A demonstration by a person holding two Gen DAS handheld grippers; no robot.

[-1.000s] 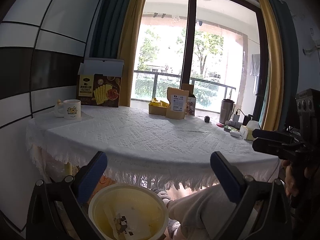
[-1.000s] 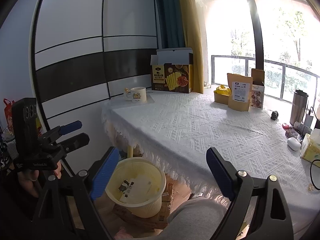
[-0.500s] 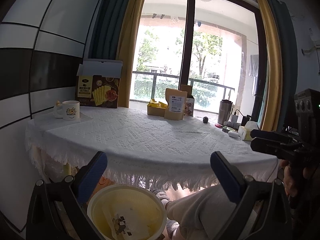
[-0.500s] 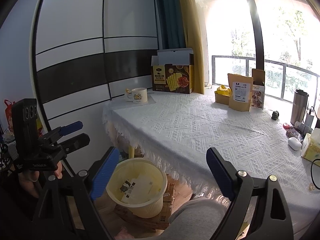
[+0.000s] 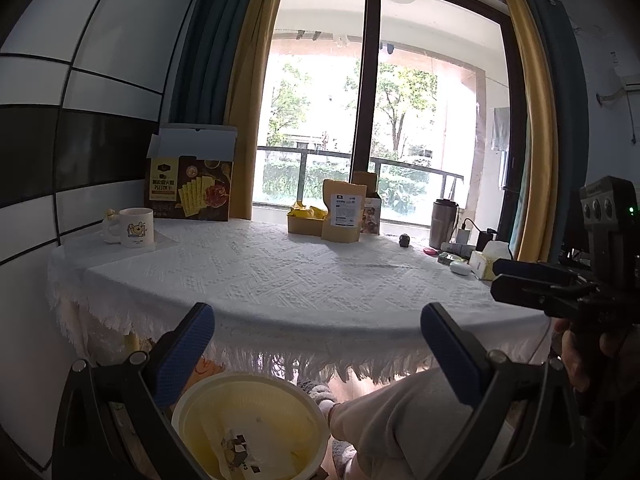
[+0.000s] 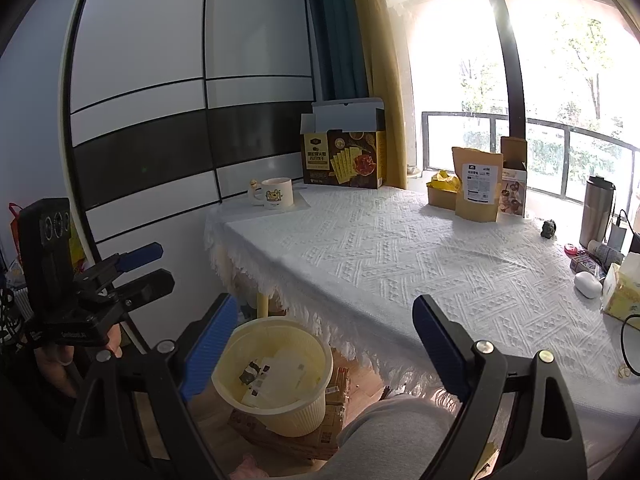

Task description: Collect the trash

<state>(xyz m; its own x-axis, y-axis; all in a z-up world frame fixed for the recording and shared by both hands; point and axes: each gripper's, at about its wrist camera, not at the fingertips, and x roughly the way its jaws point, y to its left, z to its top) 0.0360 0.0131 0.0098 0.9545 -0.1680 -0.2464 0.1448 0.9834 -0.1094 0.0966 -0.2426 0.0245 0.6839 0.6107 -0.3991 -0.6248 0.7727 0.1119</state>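
My left hand-held gripper (image 5: 316,344) hangs off the near edge of the surface (image 5: 280,276), jaws spread wide and holding nothing; my right hand-held gripper (image 6: 324,336) is likewise wide and empty, off the same edge. Each appears in the other's view, at the side of the frame.

The bin (image 6: 276,376), pale yellow and ribbed, stands on the floor below the near edge, on a flat cardboard box (image 6: 280,436). Inside lie a white sheet and a small dark wrapper (image 6: 250,372). My knee (image 5: 404,416), in light trousers, sits just beside the bin and between the bin and the right gripper. The fringe (image 5: 280,360) of the white cloth hangs over the near edge, above the bin.

Along the far edge: a mug (image 5: 136,228) at the left corner, an open cracker box (image 5: 190,188) behind it, then a yellow tray (image 5: 305,220), a tan pouch (image 5: 344,212) touching its front, and a small carton (image 5: 372,216) just beside the pouch. Toward the right edge: a steel tumbler (image 6: 597,212), a small dark figurine (image 6: 549,229), a white case (image 6: 587,285) and a tissue box (image 6: 622,292), with smaller items among them too small to tell. The middle of the surface is bare cloth.
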